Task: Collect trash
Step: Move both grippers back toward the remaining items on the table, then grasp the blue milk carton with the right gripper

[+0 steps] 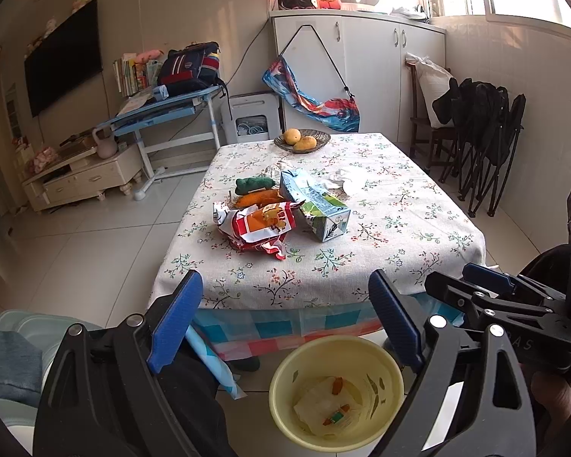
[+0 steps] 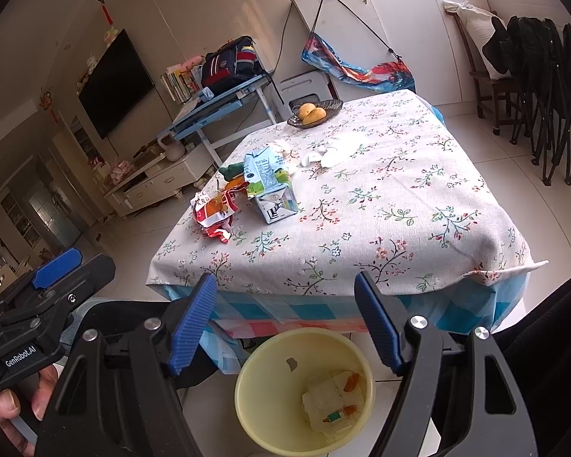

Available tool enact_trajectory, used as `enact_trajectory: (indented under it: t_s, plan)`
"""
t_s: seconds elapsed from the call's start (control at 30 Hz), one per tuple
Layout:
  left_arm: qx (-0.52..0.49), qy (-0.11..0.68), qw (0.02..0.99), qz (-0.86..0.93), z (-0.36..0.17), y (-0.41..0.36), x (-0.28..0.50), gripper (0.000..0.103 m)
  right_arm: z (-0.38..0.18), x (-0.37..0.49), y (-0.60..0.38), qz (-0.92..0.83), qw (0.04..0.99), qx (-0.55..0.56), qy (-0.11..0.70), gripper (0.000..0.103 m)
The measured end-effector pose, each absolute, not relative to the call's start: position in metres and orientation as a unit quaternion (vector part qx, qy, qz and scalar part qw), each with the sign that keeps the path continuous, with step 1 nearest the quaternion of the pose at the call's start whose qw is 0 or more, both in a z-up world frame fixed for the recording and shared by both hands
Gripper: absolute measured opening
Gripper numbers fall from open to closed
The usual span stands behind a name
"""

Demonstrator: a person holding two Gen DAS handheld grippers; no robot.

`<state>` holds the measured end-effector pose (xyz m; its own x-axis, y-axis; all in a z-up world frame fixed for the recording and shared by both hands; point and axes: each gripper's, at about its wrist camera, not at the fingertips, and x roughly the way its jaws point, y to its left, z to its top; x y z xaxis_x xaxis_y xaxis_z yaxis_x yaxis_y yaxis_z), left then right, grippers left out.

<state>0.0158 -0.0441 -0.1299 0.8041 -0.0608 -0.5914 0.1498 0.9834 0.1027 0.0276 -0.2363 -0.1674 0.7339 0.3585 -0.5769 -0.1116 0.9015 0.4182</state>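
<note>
Both grippers, left point(image 1: 285, 316) and right point(image 2: 285, 320), gape empty; only right view shows a thumb point(image 2: 3, 405) (bottom-left).

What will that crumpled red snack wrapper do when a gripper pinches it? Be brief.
The red snack wrapper looks like thin crinkled foil, so it will probably flex and collapse. It seems empty, likely very light. Its glossy surface may slip between the pads.

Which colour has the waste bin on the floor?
Pale yellow; the waste bin shows best in the right wrist view.
</note>
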Motion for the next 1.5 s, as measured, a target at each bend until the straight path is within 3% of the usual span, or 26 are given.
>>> enact_trajectory:
  t_s: [0.63,1.0,1.5]
  plan:
    - [0.063,0.313,0.946,-0.051,-0.131,-0.041,0.016,0.086,-0.170,0.029,-0.232,0.132,0.912,0.175,0.348,0.072]
    - [0.008,0.338,0.941,-0.021,-0.149,0.003,0.036,0.086,-0.173,0.038,-0.225,0.137,0.905,0.175,0.361,0.072]
    - [-0.043,0.365,0.930,-0.001,-0.174,0.041,0.082,0.086,-0.173,0.110,-0.190,0.143,0.904,0.122,0.385,0.076]
